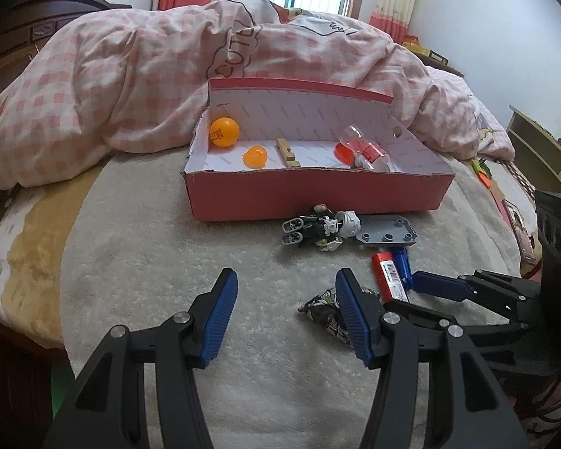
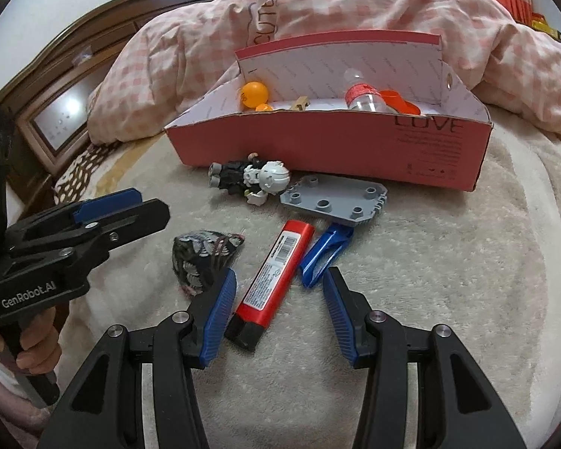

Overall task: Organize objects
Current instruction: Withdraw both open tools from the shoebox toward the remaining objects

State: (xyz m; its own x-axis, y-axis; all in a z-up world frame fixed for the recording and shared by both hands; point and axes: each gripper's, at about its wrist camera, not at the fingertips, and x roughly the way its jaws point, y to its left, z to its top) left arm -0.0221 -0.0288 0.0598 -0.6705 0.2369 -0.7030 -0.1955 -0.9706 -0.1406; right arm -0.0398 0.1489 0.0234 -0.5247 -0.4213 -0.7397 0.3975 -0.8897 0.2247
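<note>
Both claws half open and empty — right gripper [image 2: 278, 292] straddling red cylindrical tube [image 2: 275, 278], left gripper [image 1: 286, 301] beside patterned fabric pouch [image 1: 323, 308] — poised, likely, for loading into pink cardboard box [image 2: 318, 142].

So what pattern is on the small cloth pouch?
Dark fabric with a pale leaf print on the cloth pouch, clearest in the right wrist view.

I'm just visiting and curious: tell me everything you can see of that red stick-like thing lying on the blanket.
The red tube is a long, slim plastic-looking pack with a black end cap, a white barcode label and fine print. It lies flat on the cream blanket, angled toward the pink box, black end nearest. A blue clip lies beside it; whether they touch is unclear.
</note>
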